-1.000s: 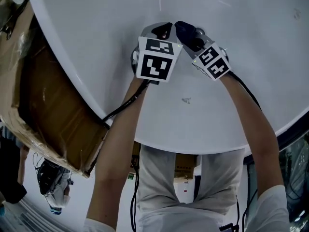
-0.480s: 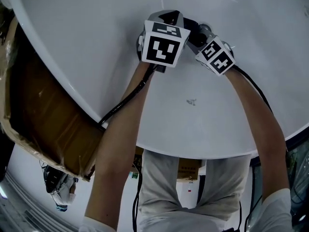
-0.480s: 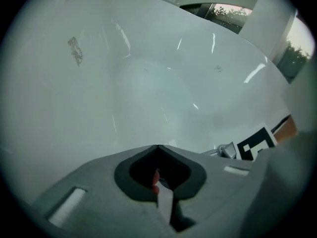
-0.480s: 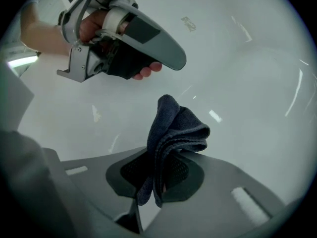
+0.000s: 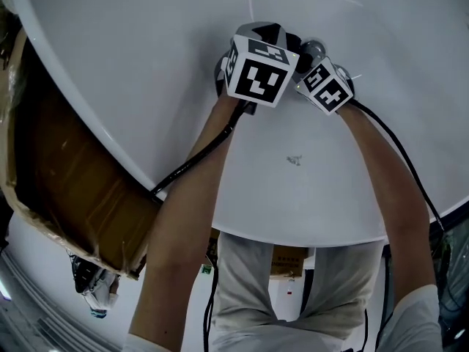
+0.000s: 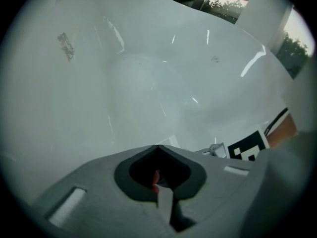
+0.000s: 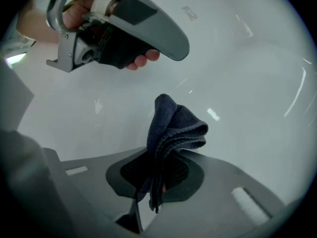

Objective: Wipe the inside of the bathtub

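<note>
The white bathtub [image 5: 146,57] fills the head view, and both grippers reach down into it side by side. My right gripper [image 7: 165,151] is shut on a folded dark blue cloth [image 7: 174,128], which sticks up past the jaw tips just above the tub's inner wall [image 7: 247,83]. In the head view the right gripper [image 5: 306,51] is almost touching the left gripper [image 5: 265,31]. My left gripper [image 6: 158,147] is shut with nothing in it and points at the tub's curved inside [image 6: 148,83]. The left gripper [image 7: 124,26] also shows at the top left of the right gripper view.
An open cardboard box [image 5: 66,189] lies against the tub's left rim. A small grey mark [image 5: 294,160] sits on the tub surface between my forearms. Black cables run from both grippers back over the rim. The tub's near rim [image 5: 293,237] curves in front of my body.
Both grippers have shifted together to the right and slightly farther into the tub. The cloth stays in the right gripper.
</note>
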A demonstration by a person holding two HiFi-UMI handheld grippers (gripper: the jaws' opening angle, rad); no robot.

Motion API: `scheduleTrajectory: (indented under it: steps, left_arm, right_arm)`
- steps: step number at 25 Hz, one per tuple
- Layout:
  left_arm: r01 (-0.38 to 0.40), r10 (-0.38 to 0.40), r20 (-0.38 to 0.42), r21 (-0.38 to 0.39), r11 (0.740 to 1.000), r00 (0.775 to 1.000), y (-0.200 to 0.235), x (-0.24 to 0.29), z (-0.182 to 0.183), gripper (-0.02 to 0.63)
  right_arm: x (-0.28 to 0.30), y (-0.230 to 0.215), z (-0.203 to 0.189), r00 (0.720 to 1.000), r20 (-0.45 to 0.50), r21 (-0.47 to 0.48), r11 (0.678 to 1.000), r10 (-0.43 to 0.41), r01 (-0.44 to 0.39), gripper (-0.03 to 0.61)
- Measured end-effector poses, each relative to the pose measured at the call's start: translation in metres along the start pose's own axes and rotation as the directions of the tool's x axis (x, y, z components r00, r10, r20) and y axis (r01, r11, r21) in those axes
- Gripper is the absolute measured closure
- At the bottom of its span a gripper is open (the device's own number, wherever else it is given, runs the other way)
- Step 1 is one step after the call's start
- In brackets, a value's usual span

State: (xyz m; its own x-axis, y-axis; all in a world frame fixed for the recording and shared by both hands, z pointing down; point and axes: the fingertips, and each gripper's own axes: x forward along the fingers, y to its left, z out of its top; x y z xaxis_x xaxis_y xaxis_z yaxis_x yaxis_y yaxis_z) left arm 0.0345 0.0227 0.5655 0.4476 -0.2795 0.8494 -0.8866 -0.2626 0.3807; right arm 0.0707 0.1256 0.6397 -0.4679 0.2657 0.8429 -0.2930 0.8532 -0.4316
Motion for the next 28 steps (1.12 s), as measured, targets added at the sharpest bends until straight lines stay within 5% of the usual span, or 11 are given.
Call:
scheduleTrajectory:
  steps: [10,28]
  left_arm:
    - [0.021,-0.021,-0.009,-0.023,1.0,1.0,-0.005,0.004,-0.01,0.614]
    - [0.021,-0.021,-0.014,-0.012,1.0,1.0,-0.007,-0.012,-0.018,0.614]
  right_arm:
    - [0.015,0.008,-0.009,0.999,0.002,0.092,0.995,0.039,-0.039,0.523]
    - [0.012,0.069,-0.018,0.98,-0.06,-0.021,0.981,0.189,-0.191,0.523]
